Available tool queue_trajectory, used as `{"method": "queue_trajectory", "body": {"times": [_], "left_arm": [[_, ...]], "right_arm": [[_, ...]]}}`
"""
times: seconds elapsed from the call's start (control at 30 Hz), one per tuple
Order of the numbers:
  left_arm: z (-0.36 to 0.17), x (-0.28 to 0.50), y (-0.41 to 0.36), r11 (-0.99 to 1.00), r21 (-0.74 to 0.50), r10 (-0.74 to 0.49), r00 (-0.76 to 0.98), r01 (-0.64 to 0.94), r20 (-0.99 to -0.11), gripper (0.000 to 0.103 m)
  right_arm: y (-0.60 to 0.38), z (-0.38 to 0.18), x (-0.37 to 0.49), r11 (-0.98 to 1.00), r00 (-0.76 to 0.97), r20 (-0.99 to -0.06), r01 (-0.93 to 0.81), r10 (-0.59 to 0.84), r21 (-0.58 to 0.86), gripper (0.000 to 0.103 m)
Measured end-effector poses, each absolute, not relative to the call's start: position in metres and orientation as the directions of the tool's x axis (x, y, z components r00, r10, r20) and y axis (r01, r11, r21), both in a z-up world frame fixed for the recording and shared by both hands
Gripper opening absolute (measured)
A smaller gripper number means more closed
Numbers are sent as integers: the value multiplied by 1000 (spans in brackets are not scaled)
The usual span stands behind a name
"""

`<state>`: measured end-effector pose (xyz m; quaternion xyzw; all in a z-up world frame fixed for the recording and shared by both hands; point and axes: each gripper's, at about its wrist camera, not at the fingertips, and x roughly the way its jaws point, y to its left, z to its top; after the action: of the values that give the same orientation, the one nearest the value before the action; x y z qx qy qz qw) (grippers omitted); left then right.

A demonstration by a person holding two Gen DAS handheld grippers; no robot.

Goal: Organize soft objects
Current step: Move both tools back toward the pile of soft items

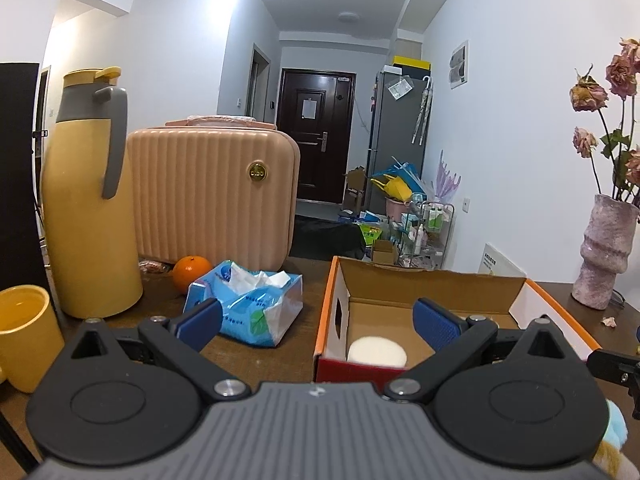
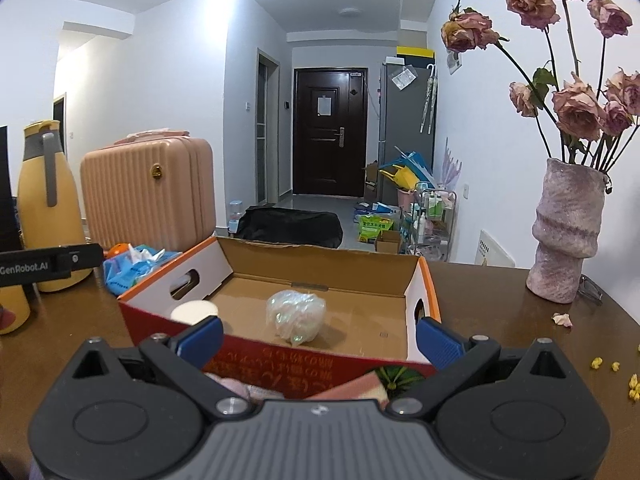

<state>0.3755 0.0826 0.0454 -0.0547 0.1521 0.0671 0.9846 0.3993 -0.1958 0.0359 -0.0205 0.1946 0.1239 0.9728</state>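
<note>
Left tongs: spread wide, nothing between the blue pads, held low just short of the near wall of the cardboard box; probably poised between picks.

Right tongs: likewise spread and empty, aimed over the red near wall into the same cardboard box.

Round white pad: inside the box, just ahead of the left tongs, tucked in the near corner; apparently already sorted.

Crinkled iridescent bundle: mid-floor of the box, straight ahead of the right tongs, clear of the walls; likewise put away.

Tissue pack: on the desk ahead and left of the left tongs, outside the box, sheets spilling from its top; likely candidate for collection.

Plush item: right and below the left tongs, mostly hidden.

Soft pink and green-striped pieces: under the right tongs, before the box; identity unclear.

Orange, thermos, pink case, vase: beyond or beside, hard goods, presumably not for sorting.
</note>
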Motion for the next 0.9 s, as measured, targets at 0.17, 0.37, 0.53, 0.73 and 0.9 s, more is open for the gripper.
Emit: {"method": "queue_trajectory", "body": {"times": [0.17,0.37,0.53,0.73,0.9], "left_arm": [[42,354,86,985,-99,106,946,-142,-307,103],[39,334,83,987,-95,98,948,-132,-303,103],[35,317,78,990,-83,87,949,-117,-304,103],[30,297,74,991,-79,78,948,-107,-308,103],[26,282,74,990,-86,79,945,-111,-318,103]], "right_arm": [[-200,31,381,970,900,-372,-245,228,3,103],[-202,27,361,967,901,-363,-253,237,2,103],[-203,21,344,969,902,-367,-248,228,-6,103],[-206,12,327,971,896,-386,-238,219,0,103],[-208,7,311,969,894,-385,-246,228,2,103]]}}
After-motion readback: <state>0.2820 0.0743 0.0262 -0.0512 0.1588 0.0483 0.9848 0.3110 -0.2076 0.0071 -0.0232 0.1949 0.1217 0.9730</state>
